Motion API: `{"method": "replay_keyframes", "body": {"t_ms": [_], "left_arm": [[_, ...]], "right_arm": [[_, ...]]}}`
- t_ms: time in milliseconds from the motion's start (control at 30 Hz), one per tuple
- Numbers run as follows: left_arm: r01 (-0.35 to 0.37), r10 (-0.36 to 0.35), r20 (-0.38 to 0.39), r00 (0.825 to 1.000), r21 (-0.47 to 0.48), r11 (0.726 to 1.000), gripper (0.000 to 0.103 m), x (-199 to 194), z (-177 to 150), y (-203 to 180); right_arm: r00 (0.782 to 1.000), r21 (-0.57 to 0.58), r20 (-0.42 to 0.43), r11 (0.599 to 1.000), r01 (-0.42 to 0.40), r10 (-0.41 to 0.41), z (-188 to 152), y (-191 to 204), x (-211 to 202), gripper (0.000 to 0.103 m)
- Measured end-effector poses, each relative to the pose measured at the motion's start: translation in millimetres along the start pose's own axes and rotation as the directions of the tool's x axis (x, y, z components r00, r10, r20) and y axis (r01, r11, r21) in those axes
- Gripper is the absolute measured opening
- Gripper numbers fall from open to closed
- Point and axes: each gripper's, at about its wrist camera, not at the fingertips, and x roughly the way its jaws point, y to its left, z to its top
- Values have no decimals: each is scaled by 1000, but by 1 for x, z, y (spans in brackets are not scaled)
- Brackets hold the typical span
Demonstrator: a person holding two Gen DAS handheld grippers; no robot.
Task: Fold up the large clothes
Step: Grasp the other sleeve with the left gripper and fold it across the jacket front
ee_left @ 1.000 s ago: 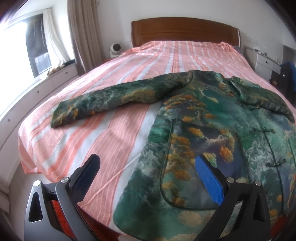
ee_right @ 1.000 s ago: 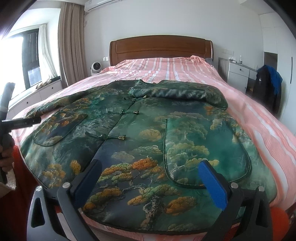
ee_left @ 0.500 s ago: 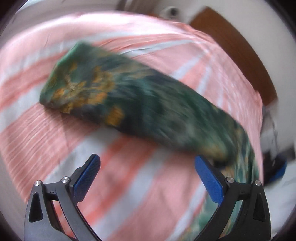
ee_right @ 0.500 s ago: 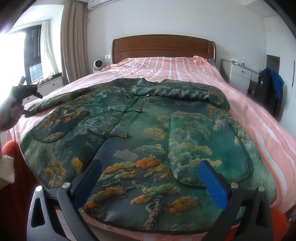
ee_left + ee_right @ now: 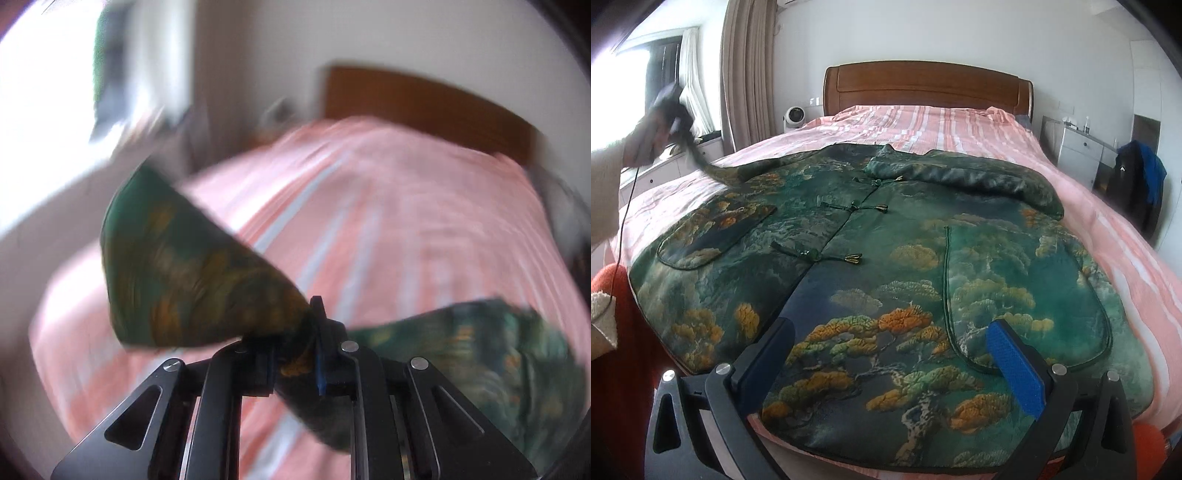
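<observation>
Left wrist view: left hand-held gripper (image 5: 295, 363) pinching sleeve (image 5: 192, 273) of jacket, lifting it above bed (image 5: 406, 206); cuff fanning up-left, long axis trailing right toward the jacket's body.

Right wrist view: right hand-held gripper (image 5: 897, 354) hovering spread, empty, over hem of jacket (image 5: 886, 258); jacket lying flat on bed, collar pointing toward headboard (image 5: 927, 86), long axis running headboard-to-foot; sleeve rising left of jacket, nearer left hand.

Black tongs (image 5: 897, 365), blue pads (image 5: 1015, 365), silver screws, cream cuff, thin black cable
</observation>
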Motion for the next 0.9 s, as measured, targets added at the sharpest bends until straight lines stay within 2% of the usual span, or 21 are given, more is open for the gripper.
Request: {"method": "replay_keyframes", "body": {"t_ms": [33,100,167,200,233,267,300,333,367,433,467,500,533,600,667,767,867,900], "left_arm": [[25,-31,60,998,97,995,15,-19,7,-39],[64,-107,144,984,278,958,15,-51,4,-117],[89,-182,175,968,437,895,16,-67,-20,-191],[94,-204,169,964,502,860,24,-69,-37,-223],[112,-226,135,965,569,815,55,-65,-58,-254],[123,-222,77,972,638,760,96,-55,-87,-286],[119,-185,18,983,704,700,103,-42,-119,-312],[114,-171,0,985,747,655,99,-36,-141,-324],[113,-151,-32,988,815,568,99,-28,-176,-337],[88,-129,-31,991,883,461,99,-26,-218,-342],[89,-142,-31,989,899,429,99,-31,-233,-336],[109,-155,-48,987,902,417,99,-35,-238,-331],[135,-168,-70,983,899,417,100,-42,-239,-323],[179,-188,-103,977,873,454,101,-52,-229,-305],[230,-201,-142,969,812,536,102,-55,-207,-285],[294,-222,-193,956,664,687,102,-56,-173,-250],[293,-217,-204,955,516,805,102,-40,-143,-223],[280,-205,-203,958,487,828,102,-35,-136,-218]], "right_arm": [[1000,4,0,1000,-4,4,0,-1,1,103],[1000,13,0,1000,-9,9,0,-3,1,103],[1000,21,5,1000,-12,12,1,-4,-1,103],[1000,26,10,1000,-12,12,1,-5,-2,103],[1000,30,15,999,-11,10,1,-7,-4,103],[1000,33,19,999,-9,8,2,-8,-5,103],[1000,38,23,999,-6,5,2,-9,-7,103],[1000,42,27,999,-3,2,2,-10,-8,103],[1000,48,29,999,-2,1,2,-12,-9,103],[999,59,39,998,-2,0,2,-15,-13,103],[999,64,44,998,-4,1,2,-16,-15,103],[999,67,50,998,-7,4,2,-17,-17,103],[999,70,54,998,-11,7,2,-18,-18,103],[998,73,64,997,-19,14,3,-20,-19,103],[997,75,69,997,-27,22,4,-21,-18,103],[998,72,58,997,-35,31,5,-19,-14,103],[998,62,52,997,-37,33,4,-17,-13,103],[998,60,52,998,-36,33,4,-16,-13,103]]}}
